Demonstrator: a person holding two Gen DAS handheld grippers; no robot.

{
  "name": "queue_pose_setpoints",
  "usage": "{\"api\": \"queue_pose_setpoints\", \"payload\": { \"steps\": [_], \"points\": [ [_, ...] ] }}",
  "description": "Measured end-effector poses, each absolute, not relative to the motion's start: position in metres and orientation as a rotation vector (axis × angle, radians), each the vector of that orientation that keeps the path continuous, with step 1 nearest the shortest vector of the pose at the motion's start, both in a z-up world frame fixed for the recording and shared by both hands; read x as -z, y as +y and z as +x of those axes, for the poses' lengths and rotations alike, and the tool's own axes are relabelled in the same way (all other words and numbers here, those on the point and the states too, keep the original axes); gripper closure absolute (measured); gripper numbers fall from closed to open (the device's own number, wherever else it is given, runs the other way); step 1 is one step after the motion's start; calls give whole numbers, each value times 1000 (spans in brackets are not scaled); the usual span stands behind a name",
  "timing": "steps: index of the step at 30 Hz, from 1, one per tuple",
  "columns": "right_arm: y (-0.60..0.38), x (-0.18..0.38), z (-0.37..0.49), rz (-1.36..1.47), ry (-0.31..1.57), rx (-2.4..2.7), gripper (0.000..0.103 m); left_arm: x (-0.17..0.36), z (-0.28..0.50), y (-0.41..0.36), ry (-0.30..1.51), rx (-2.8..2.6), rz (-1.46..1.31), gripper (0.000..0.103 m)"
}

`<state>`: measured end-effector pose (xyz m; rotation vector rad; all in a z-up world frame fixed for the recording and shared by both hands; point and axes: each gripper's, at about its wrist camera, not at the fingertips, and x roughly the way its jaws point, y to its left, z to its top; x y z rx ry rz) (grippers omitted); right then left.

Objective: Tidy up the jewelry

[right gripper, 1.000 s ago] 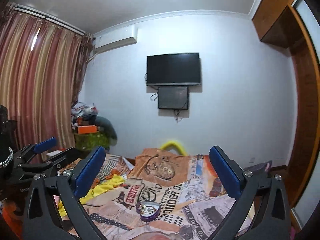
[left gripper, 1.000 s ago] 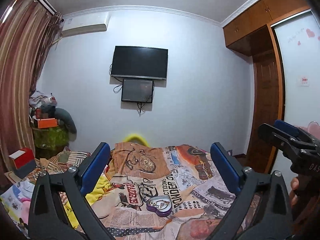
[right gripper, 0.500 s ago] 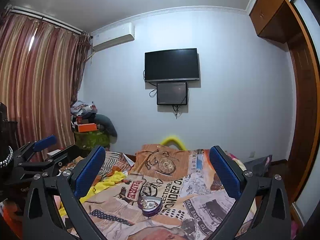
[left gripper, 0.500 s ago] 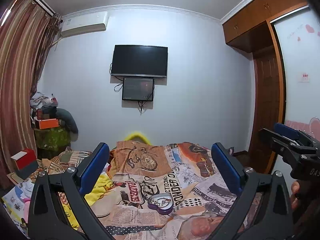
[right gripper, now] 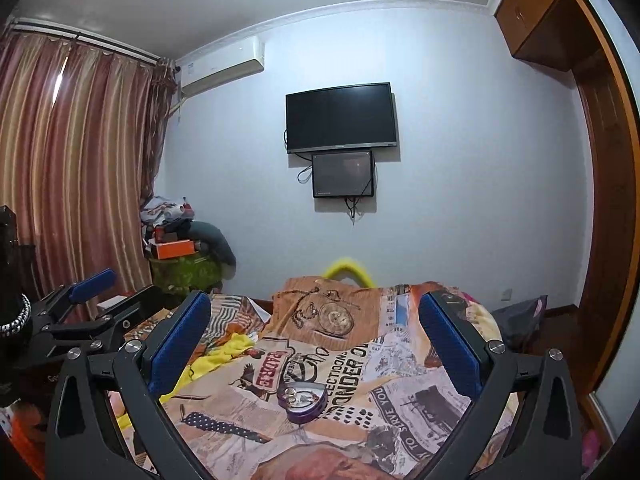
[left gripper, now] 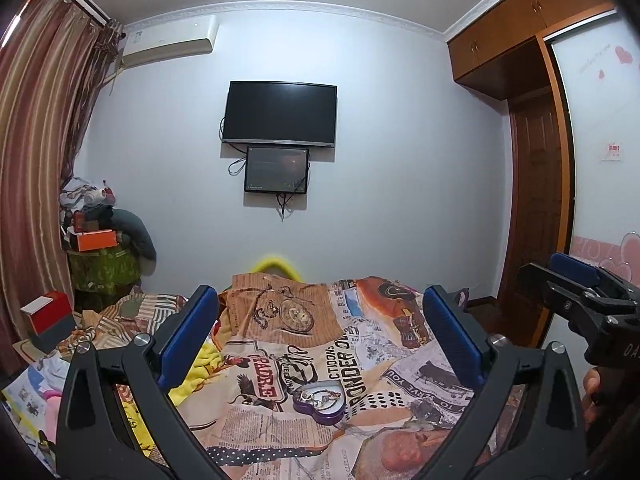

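A purple heart-shaped jewelry box [left gripper: 319, 399] lies open on the patterned bedspread [left gripper: 372, 360], with small silvery pieces inside. The right wrist view shows the same box [right gripper: 302, 401] low in the middle. My left gripper [left gripper: 320, 332] is open, held well above and short of the box, nothing between its blue pads. My right gripper [right gripper: 316, 336] is open too and empty. Each gripper appears at the edge of the other's view: the right one [left gripper: 580, 296] at the far right, the left one [right gripper: 80, 312] at the far left.
A bed with a printed cover fills the foreground. A TV [left gripper: 279, 114] and a smaller screen [left gripper: 277, 169] hang on the far wall. Piled clutter [left gripper: 100, 248] stands by striped curtains [left gripper: 36, 160] at left. A wooden wardrobe [left gripper: 532, 184] stands at right. A red box [left gripper: 44, 312] sits on the bed's left.
Both cameras have tilted slightly, so the heart-shaped box sits a little lower and nearer centre in each view. Both grippers stay open and empty.
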<state>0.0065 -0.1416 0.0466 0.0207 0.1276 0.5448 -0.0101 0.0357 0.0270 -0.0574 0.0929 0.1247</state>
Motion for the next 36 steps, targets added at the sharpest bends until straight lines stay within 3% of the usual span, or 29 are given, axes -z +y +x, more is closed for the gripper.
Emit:
{"api": "queue_pose_setpoints", "payload": {
  "steps": [36],
  "points": [
    [-142, -44, 11, 22, 157, -540, 0, -15, 2, 45, 128, -94, -85, 0]
  ]
}}
